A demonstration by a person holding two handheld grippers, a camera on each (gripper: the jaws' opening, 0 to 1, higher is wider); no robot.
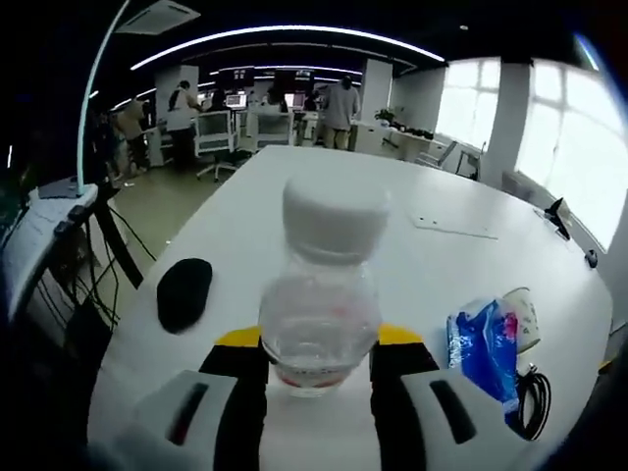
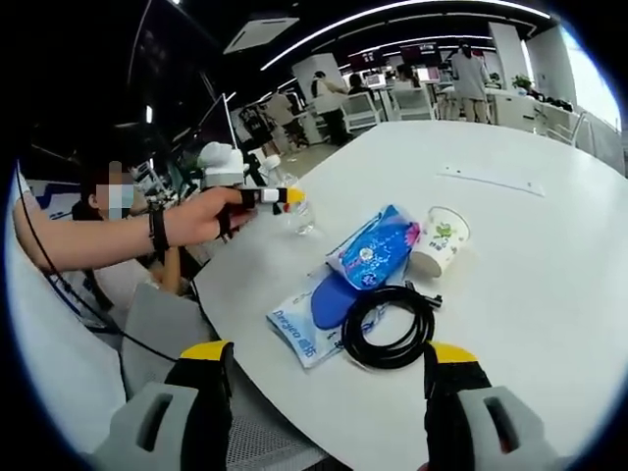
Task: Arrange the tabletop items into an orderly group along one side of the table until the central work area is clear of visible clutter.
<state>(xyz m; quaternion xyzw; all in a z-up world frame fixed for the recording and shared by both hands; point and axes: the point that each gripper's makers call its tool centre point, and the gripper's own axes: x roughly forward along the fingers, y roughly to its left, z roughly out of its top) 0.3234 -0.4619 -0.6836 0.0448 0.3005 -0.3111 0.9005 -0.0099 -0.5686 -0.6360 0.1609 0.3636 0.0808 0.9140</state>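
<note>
A clear plastic bottle (image 1: 319, 294) with a white cap stands between the yellow-tipped jaws of my left gripper (image 1: 319, 338), which is shut on it. From the right gripper view, a hand holds that left gripper (image 2: 267, 196) with the bottle (image 2: 299, 218) at the near edge of the white table (image 2: 510, 245). My right gripper (image 2: 329, 353) is open above the table edge, short of a black cable coil (image 2: 388, 324). Past the coil lie a blue packet (image 2: 378, 245), a paper cup (image 2: 440, 238) and a tissue pack (image 2: 294, 334).
A black oval object (image 1: 183, 292) lies left of the bottle. The blue packet (image 1: 483, 348), cup (image 1: 525, 319) and cable (image 1: 535, 397) lie to its right. A flat white strip (image 1: 453, 226) rests farther out. People and office desks stand behind the table.
</note>
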